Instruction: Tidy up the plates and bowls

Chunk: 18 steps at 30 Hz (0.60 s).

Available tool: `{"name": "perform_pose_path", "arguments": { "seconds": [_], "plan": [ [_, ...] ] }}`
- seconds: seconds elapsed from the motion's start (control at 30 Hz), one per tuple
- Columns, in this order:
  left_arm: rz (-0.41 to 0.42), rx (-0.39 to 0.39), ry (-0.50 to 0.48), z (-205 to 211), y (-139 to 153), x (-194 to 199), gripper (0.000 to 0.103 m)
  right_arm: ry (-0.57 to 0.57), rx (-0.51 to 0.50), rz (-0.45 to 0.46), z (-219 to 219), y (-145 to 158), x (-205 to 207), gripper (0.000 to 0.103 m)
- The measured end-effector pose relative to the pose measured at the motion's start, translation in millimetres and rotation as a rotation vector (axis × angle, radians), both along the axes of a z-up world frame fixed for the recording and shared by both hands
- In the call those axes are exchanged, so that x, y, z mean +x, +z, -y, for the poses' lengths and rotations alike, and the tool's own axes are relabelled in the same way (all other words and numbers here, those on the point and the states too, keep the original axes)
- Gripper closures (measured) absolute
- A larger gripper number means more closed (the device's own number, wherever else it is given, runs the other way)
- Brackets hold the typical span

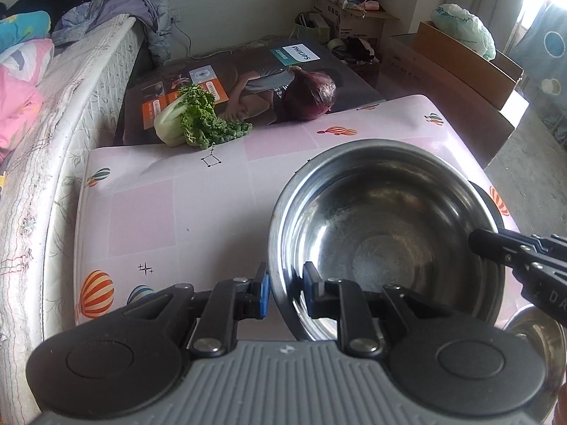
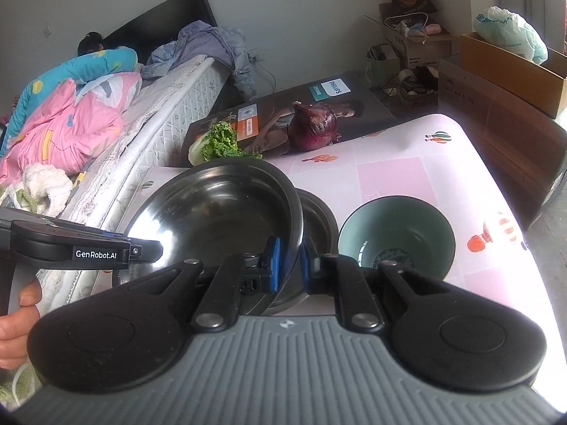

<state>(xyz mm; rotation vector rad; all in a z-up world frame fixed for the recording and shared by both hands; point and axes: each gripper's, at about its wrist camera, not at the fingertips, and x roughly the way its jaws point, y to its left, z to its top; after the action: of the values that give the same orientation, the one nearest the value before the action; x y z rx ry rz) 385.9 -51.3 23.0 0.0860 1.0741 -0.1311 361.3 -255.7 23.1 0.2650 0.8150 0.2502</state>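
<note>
Left gripper [image 1: 285, 288] pinches steel bowl [image 1: 386, 241] rim at its 8 o'clock; right gripper's fingers [image 1: 496, 248] grip at 3 o'clock. Right-wrist view: right gripper [image 2: 288, 260] clamps the same bowl's rim, teal bowl [image 2: 397, 237] on table [image 2: 460, 163] at 3 o'clock.

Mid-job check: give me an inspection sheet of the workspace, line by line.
Surface: pink balloon-print tablecloth.
Job's things: steel bowl gripped at opposite rim edges by both grippers; green bowl upright on the cloth; another metal dish behind the steel bowl.
Clutter: leafy cabbage and red onion on a Philips box.
Grippers: left gripper and right gripper both shut on the rim.
Cables: white cord by the wall.
Surroundings: bed, cardboard boxes.
</note>
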Motion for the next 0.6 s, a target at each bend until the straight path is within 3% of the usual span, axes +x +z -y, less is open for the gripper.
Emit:
{"name": "perform_pose_path", "arguments": {
  "seconds": [0.23,0.6],
  "plan": [
    [-0.036,0.022,0.002,12.1,-25.4,24.5,0.083,-0.008,-0.008,-0.059,4.9,-31.0,31.6,0.091],
    [-0.074,0.056,0.014,10.2,-51.9,39.9,0.081,0.032,-0.081,-0.079,-18.0,-53.3,63.3,0.091]
  ]
}}
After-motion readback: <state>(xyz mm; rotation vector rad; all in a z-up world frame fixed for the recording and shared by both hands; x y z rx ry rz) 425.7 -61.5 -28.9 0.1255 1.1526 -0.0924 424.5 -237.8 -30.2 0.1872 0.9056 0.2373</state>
